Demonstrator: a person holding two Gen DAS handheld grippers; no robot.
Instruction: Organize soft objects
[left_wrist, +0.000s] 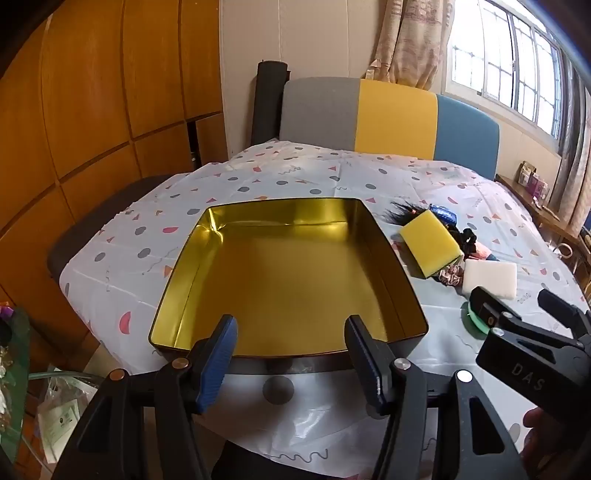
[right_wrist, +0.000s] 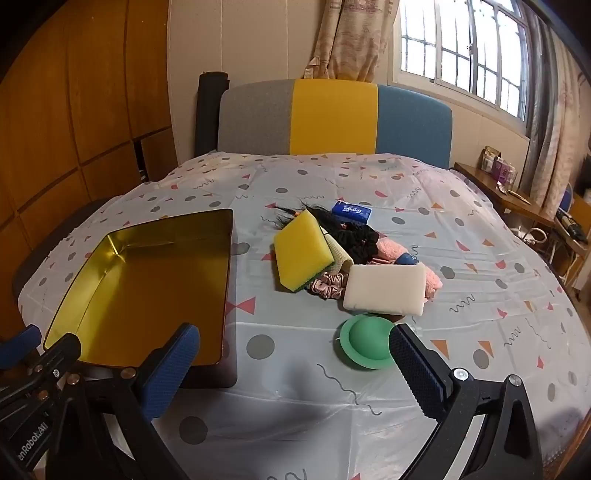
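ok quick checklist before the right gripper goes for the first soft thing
1. Gold tin empty, open side up: ok.
2. Right gripper open, nothing between its fingers: ok.
3. Left gripper open, empty, hanging over the tin's near rim: ok.
4. Green round pad lies nearest the right gripper, nothing on top of it: ok.
5. White sponge free of the pile: not ok, it rests on the pink cloth.
6. Yellow sponge lying flat: not ok, propped on the pile.

Daylight from the window (right_wrist: 465, 48), fisheye-warped edges, perhaps slightly soft focus.
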